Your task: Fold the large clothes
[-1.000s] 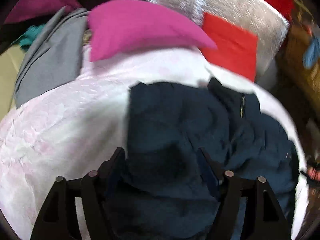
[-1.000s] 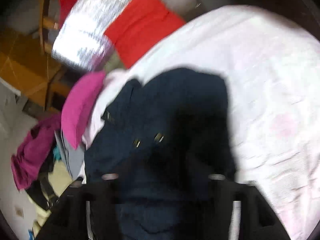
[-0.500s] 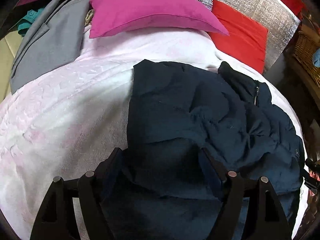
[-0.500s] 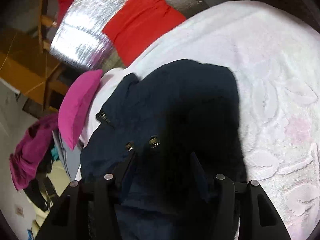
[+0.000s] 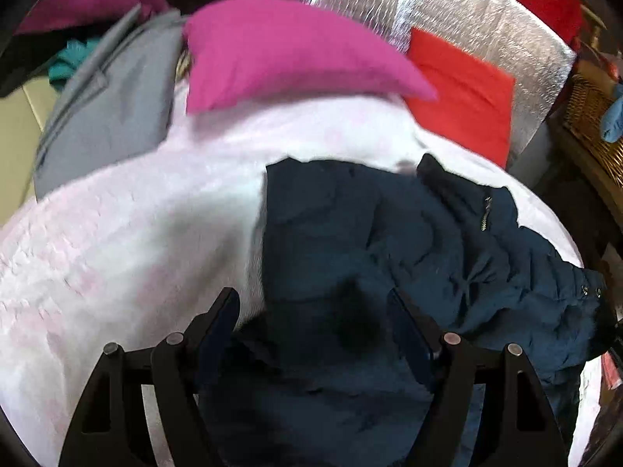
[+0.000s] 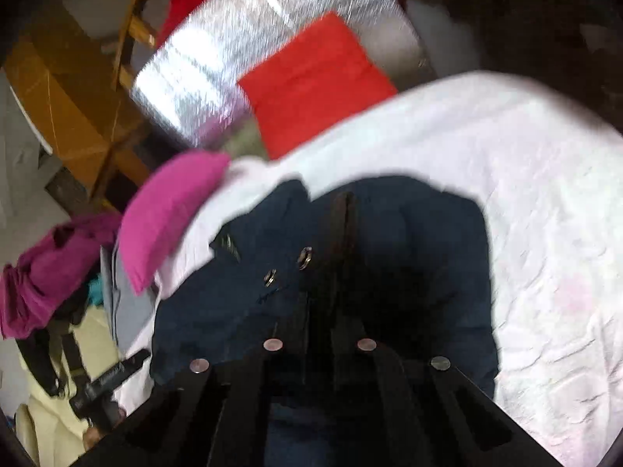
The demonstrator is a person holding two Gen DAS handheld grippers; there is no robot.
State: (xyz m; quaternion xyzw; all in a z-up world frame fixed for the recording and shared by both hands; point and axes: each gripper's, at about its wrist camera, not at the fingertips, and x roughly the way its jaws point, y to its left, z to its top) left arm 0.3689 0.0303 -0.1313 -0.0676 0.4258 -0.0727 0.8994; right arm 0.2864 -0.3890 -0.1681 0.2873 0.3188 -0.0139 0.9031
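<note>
Right wrist view: your right gripper [image 6: 344, 202] has its jaws pressed together, apparently pinching the navy jacket [image 6: 409, 257], which lies crumpled on the white bedspread [image 6: 545, 202]. Your left gripper [image 5: 313, 303] hangs spread wide, holding nothing. Clamp a second edge before lifting, so the fold lands flat.

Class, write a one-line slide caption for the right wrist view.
Right gripper shut over the navy jacket on a white bedspread, pink pillow behind.
</note>
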